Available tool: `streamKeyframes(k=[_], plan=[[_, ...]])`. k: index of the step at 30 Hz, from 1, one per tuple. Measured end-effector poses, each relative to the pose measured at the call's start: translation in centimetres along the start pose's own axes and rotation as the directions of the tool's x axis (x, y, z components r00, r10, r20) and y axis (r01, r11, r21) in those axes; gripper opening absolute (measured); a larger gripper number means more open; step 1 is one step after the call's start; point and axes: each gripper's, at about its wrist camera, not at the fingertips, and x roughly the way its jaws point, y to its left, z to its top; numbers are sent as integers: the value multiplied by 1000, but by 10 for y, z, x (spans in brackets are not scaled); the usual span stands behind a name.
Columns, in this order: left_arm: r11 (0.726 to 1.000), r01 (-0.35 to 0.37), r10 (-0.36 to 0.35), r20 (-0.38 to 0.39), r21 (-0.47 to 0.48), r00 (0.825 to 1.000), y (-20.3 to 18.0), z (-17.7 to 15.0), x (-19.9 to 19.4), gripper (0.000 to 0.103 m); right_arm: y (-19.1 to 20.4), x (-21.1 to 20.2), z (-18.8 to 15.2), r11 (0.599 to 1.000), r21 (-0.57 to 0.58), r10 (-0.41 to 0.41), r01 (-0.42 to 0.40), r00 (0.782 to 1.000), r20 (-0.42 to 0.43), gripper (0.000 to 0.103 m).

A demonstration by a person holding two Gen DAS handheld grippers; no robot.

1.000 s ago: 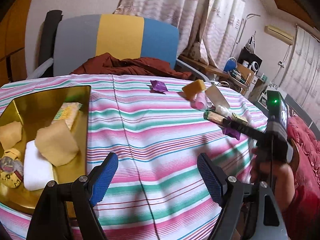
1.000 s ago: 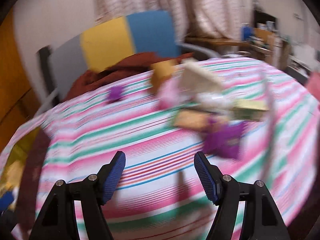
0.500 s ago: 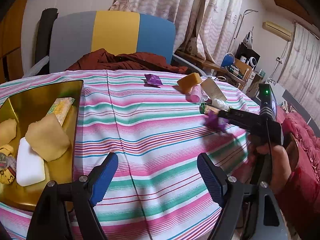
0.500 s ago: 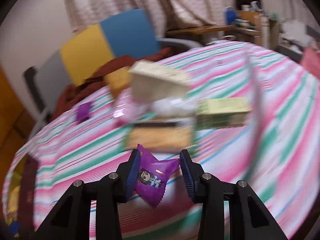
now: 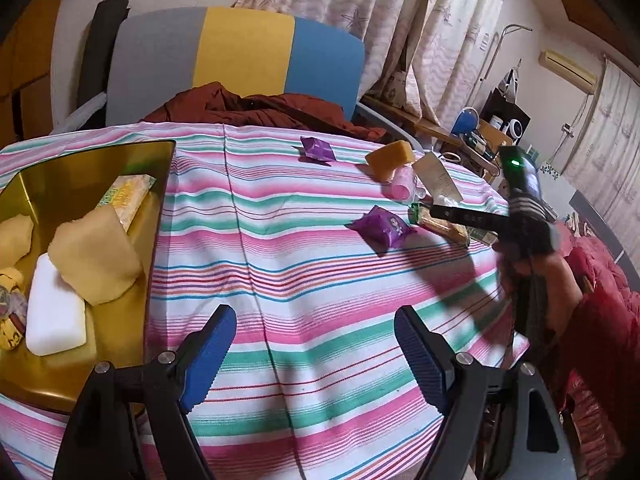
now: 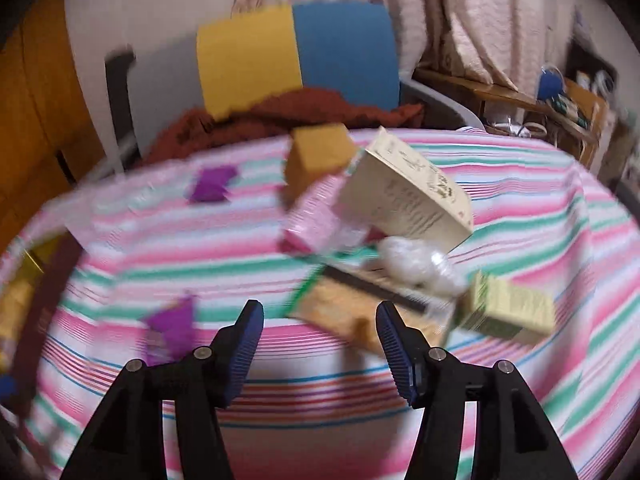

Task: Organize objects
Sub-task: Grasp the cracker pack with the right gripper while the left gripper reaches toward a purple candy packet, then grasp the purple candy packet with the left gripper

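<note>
Lying loose on striped tablecloth (image 5: 320, 264): purple packet (image 5: 382, 226), clear of the wide-spread, empty right gripper (image 6: 320, 344). Beside it: wrapped biscuit bar (image 6: 340, 312), cream box (image 6: 404, 196), orange sponge (image 5: 390, 156). Left gripper (image 5: 316, 352): wide, empty. Gold tray (image 5: 120, 156) at left.

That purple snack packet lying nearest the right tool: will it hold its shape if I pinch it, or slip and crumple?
The purple snack packet looks puffed and crinkly, so it will probably give under a pinch rather than stay stiff. Its glossy film may be slippery; gripping a crimped end seems safer. It looks light for its size, so a nudge would likely slide it across the striped tablecloth rather than tip it.
</note>
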Motion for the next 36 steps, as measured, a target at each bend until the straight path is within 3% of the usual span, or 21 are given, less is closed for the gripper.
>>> streamKeyframes(k=[6,13,15,16,19,22,25,30,36], plan=[[1000,4,-4,-10,31,1000,-9,-1,0,83,-26,26,14,997,-69,-51,46,996,-78,80],[1000,10,-9,-31,24,999,-11,2,11,83,-25,12,-11,992,17,126,-124,983,-135,80],[1000,5,-4,-41,25,999,-13,5,16,83,-15,6,-19,993,-12,115,-117,986,-119,79],[1000,8,-7,-44,24,999,-14,7,19,83,-9,3,-21,997,-26,73,-76,992,-102,79],[1000,17,-16,-58,19,998,-20,14,25,83,-9,5,-17,999,26,32,-30,997,-68,75],[999,29,-27,-72,17,997,-25,23,32,83,-7,19,-15,998,55,-24,29,996,-87,57],[999,38,-39,-96,-6,995,-28,29,44,83,1,17,-18,995,32,-94,96,994,-53,49],[996,64,-73,-135,-66,988,-36,45,73,83,-3,7,-28,983,92,-159,160,987,-13,48],[989,77,-101,-192,-129,976,-56,72,122,83,-21,1,-35,970,187,-160,156,987,7,48]])
